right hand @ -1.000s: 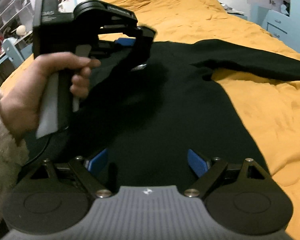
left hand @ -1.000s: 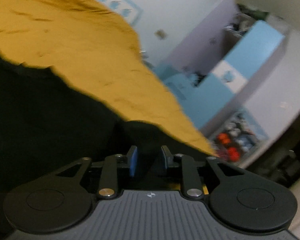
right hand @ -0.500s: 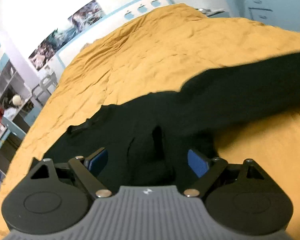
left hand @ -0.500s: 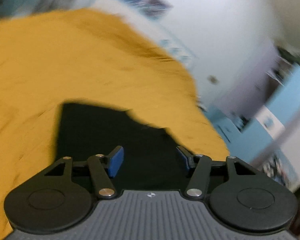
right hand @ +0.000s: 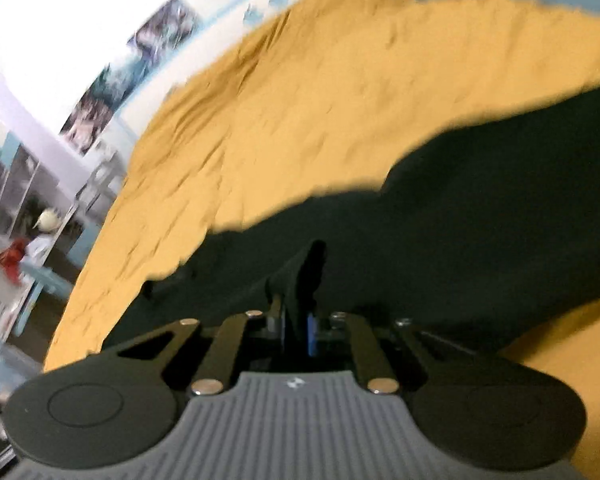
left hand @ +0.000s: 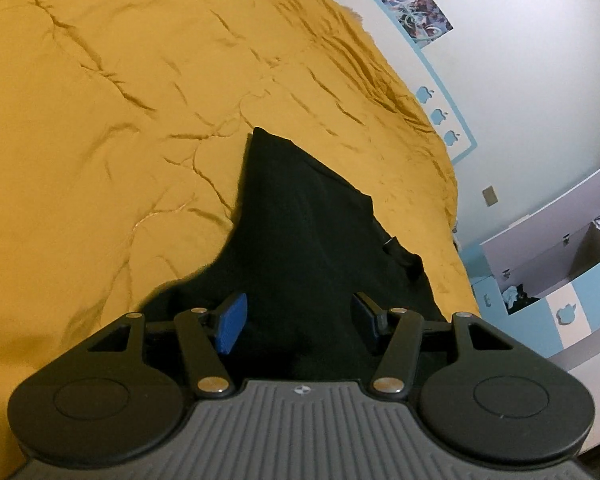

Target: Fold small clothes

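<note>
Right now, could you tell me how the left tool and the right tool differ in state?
The left tool stands open, its blue pads apart with no cloth between them, while the right tool is shut on a raised fold of the black garment. The left wrist picture is sharp; the right wrist one is blurred. Both hover over the same garment on the yellow bedspread.

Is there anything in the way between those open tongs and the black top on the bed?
Nothing visible. The left tongs hang open right over the black top, with only the yellow bedcover around it.
</note>
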Demonstrator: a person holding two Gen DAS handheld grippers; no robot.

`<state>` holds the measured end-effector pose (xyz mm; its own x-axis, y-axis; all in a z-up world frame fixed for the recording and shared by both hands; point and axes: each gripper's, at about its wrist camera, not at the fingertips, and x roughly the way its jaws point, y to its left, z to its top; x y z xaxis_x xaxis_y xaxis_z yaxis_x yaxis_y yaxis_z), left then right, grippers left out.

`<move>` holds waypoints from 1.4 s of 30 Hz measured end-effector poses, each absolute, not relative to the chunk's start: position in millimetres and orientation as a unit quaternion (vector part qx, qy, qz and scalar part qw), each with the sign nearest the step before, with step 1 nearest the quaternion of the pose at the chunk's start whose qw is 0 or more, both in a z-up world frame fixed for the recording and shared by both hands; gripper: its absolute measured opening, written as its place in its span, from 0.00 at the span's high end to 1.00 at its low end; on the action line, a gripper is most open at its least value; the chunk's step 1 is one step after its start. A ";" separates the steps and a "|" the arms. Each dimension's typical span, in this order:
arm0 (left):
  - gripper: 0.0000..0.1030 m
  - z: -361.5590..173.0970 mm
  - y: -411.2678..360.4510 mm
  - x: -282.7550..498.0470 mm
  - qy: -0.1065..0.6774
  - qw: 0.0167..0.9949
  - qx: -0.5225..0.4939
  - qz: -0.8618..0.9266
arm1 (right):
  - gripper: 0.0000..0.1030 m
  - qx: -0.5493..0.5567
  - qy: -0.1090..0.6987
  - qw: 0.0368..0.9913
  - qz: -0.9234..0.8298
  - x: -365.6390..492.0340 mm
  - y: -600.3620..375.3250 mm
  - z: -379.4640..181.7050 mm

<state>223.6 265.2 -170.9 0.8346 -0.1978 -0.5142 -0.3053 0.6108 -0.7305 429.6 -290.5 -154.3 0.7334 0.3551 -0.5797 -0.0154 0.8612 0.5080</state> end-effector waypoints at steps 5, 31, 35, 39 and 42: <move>0.36 -172.0 261.2 225.1 0.287 0.852 -0.435 0.038 | 0.91 0.240 0.398 0.881 0.086 443.0 -307.5 -183.6; 0.36 -184.7 241.8 225.5 0.307 0.820 -0.471 0.103 | 0.38 0.197 0.372 0.890 0.173 369.1 -263.0 -163.6; 0.42 -195.2 248.5 240.7 0.276 0.812 -0.503 0.111 | 0.38 0.193 0.365 0.897 0.157 354.6 -269.0 -172.1; 0.88 -197.4 249.1 236.3 0.247 0.810 -0.509 0.153 | 0.35 0.208 0.365 0.896 0.144 369.5 -268.9 -176.8; 0.89 -193.0 249.0 222.6 0.215 0.824 -0.498 0.163 | 0.35 0.230 0.377 0.885 0.148 375.5 -267.4 -176.8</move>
<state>222.6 249.0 -193.0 0.8550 0.0546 -0.5157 -0.4818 0.4512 -0.7512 375.5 -267.4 -176.8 0.6724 0.4351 -0.5988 -0.0881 0.8503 0.5189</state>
